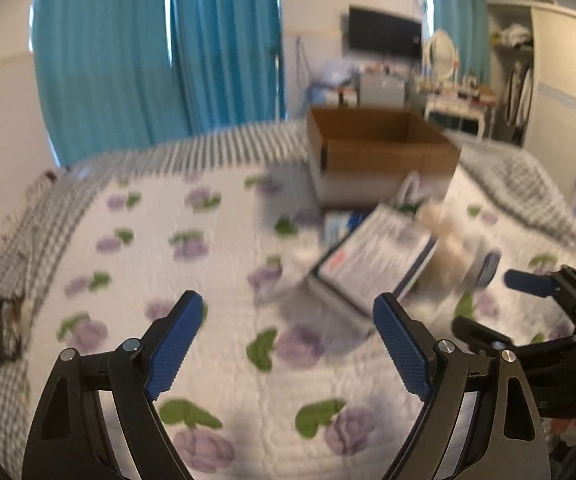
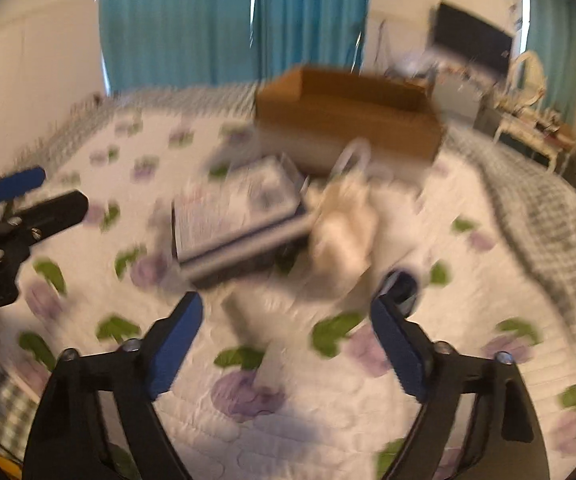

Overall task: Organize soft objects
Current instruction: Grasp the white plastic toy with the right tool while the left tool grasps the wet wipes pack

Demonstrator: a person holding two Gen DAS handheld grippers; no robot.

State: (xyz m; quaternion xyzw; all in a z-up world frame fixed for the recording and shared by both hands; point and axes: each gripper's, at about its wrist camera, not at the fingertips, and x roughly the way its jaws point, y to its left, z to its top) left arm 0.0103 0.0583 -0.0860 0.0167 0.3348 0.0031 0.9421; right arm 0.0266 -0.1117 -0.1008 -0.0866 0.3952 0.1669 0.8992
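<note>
— Both claws sit low over the quilt (image 1: 215,240), the white one with purple flowers and green leaves. Left gripper (image 1: 288,344) has its blue pads spread wide, nothing between them.

— And the right one?

— Right gripper (image 2: 285,344) stands just as wide apart, empty too. Its pads hang above bare quilt, a little short of the pile.

— What's in the pile?

— Blurry, but a flat packet (image 2: 239,212) with printed text lies tilted on the bed, its far end nearest the cardboard box (image 2: 348,120). Touching the packet's right edge is a cream plush toy (image 2: 344,228), soft and fuzzy. I cannot make out its shape. A dark bluish thing (image 2: 402,286) lies just beside the plush, close to the right claw's right-hand finger; what it is, I cannot tell.

— The box?

— Open-topped, brown, standing on the bed behind the pile. From the left claw's camera it shows nothing inside.

— Anything else around?

— A grey checked blanket (image 1: 528,176) borders the quilt, teal curtains (image 1: 159,48) hang behind, and a dark screen (image 1: 384,32) is on the far wall.
</note>
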